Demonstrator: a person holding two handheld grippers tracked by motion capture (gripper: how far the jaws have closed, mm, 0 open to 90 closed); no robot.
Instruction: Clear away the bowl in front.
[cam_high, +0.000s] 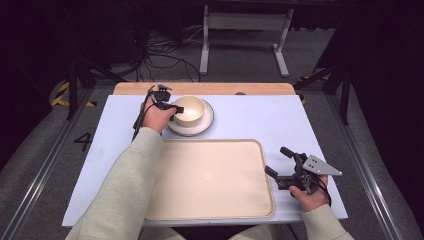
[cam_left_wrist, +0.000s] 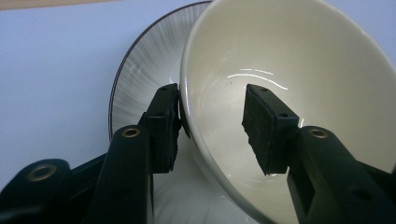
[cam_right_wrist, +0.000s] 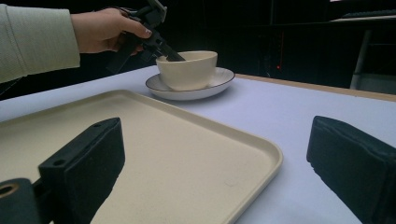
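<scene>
Cream plastic tray (cam_high: 210, 180) lay bare beside the idle, wide-open right gripper (cam_high: 280, 167) as the left gripper (cam_left_wrist: 212, 126) straddled the white ceramic bowl's (cam_left_wrist: 299, 60) wall on its dark-rimmed saucer (cam_left_wrist: 140, 70), jaws unclosed, needing a firm, square pinch before lifting.

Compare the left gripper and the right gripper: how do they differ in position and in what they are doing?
The left gripper is at the far side of the table, its jaws straddling the rim of the cream bowl on the plate, one inside and one outside. The right gripper is on the near side, beside the tray, with nothing between its jaws. Both are open, black and hand-held.
</scene>
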